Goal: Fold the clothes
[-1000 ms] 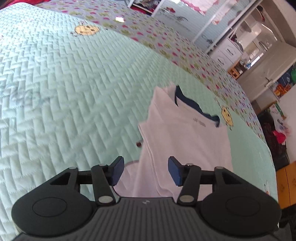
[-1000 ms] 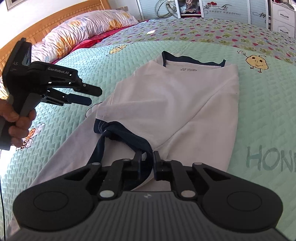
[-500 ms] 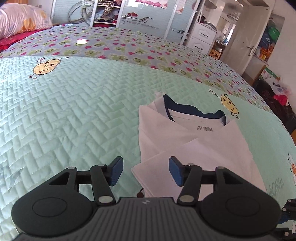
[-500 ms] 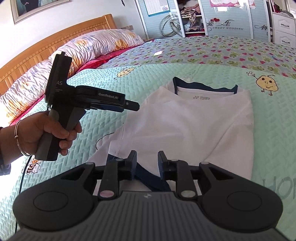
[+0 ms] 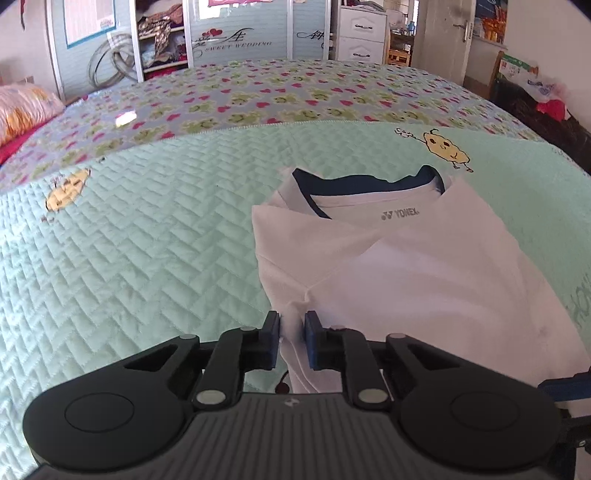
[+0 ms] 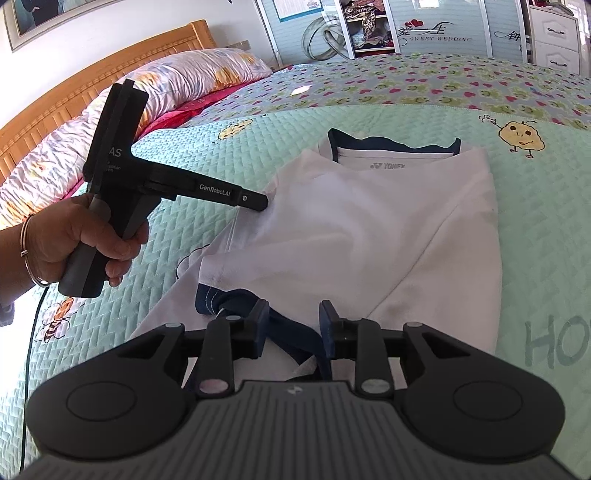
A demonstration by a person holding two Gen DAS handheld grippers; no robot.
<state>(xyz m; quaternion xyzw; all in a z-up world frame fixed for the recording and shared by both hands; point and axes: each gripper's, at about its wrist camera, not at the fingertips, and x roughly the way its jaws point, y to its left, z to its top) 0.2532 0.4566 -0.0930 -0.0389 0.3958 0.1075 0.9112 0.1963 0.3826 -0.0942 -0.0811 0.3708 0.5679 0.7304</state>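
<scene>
A mint quilted bed (image 5: 140, 236) carries the white shirt (image 5: 424, 266). Left tool (image 5: 291, 341) pinches its left edge. Right tool (image 6: 291, 328) gapes over the navy sleeve trim (image 6: 236, 302).

shirt (image 6: 369, 240) hem hidden behind right hand-held gripper (image 6: 291, 328), wardrobe (image 5: 229, 33) top cropped

The right gripper (image 6: 291, 326) hovers with its fingers parted over the navy-trimmed sleeve (image 6: 236, 301) of a white Yonex shirt (image 6: 369, 229), which lies ahead of it on a mint quilted bedspread (image 6: 546, 229). Up and to the left of these fingers, a hand (image 6: 79, 243) holds the left gripper (image 6: 258, 201), whose tip meets the shirt's folded left edge.
</scene>
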